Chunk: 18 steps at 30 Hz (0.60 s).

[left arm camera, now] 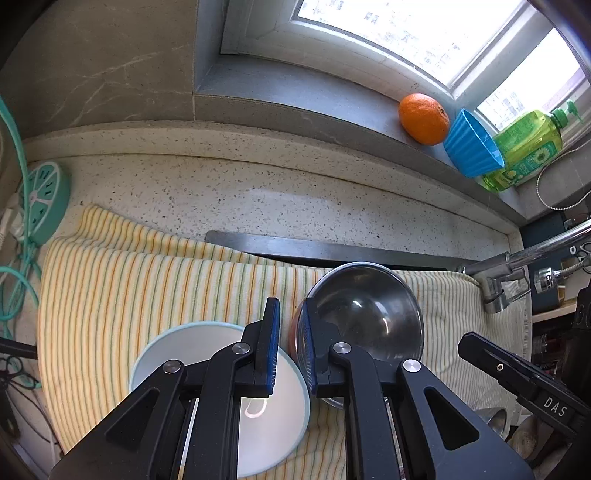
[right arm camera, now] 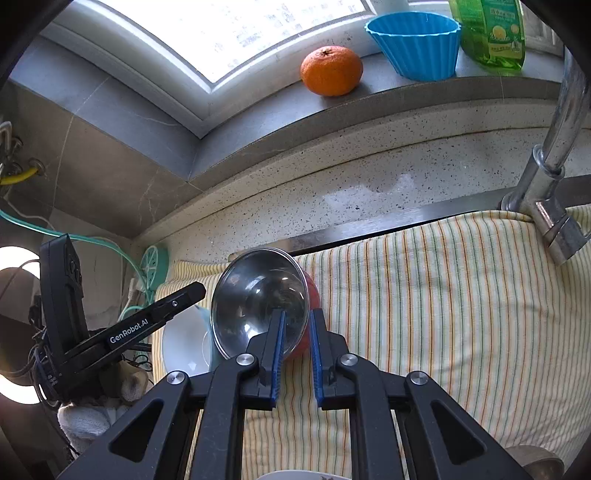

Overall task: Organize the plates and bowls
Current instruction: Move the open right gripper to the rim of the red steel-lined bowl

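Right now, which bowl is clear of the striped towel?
The blue ribbed bowl, up on the windowsill between the orange and the green bottle.

**Steel, cloth and speckled stone**

The steel bowl [left arm camera: 365, 314] is polished metal, mirror-glossy inside. The white bowl [left arm camera: 266, 417] looks smooth and glazed. Both lie on a soft, woven striped cloth [left arm camera: 147, 280]. The worktop [left arm camera: 258, 192] is speckled stone. The faucet [right arm camera: 554, 155] is shiny chrome; the blue cup [right arm camera: 417, 44] is ribbed plastic.
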Motion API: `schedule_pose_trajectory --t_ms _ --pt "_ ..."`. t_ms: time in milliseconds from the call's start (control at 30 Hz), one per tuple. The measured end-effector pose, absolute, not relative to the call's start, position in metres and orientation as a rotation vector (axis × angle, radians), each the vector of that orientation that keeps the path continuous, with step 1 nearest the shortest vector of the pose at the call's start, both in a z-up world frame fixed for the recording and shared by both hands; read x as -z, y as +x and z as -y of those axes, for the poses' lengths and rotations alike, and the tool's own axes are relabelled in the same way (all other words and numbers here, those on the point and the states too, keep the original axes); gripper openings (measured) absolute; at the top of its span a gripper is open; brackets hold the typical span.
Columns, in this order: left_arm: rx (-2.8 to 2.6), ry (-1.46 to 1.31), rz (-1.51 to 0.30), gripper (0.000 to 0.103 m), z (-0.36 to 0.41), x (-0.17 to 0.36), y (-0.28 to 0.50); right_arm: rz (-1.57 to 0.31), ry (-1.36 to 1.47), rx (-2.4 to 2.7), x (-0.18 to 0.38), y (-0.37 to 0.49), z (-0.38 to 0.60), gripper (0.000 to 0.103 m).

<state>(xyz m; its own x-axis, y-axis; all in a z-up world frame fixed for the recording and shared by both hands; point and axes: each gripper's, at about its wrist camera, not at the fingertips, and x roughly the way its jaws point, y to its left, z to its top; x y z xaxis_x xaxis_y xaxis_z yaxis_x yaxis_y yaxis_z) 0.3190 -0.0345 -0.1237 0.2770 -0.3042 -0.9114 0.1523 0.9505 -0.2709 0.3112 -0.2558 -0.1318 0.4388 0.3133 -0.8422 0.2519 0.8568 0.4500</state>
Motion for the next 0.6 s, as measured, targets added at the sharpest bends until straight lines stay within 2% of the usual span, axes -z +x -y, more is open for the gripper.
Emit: schedule_pose_trajectory --t_ms 600 --pt "0.353 -0.101 -1.284 0.011 0.045 0.133 0.325 -1.201 0.525 -0.048 0.163 0.335 0.239 0.012"
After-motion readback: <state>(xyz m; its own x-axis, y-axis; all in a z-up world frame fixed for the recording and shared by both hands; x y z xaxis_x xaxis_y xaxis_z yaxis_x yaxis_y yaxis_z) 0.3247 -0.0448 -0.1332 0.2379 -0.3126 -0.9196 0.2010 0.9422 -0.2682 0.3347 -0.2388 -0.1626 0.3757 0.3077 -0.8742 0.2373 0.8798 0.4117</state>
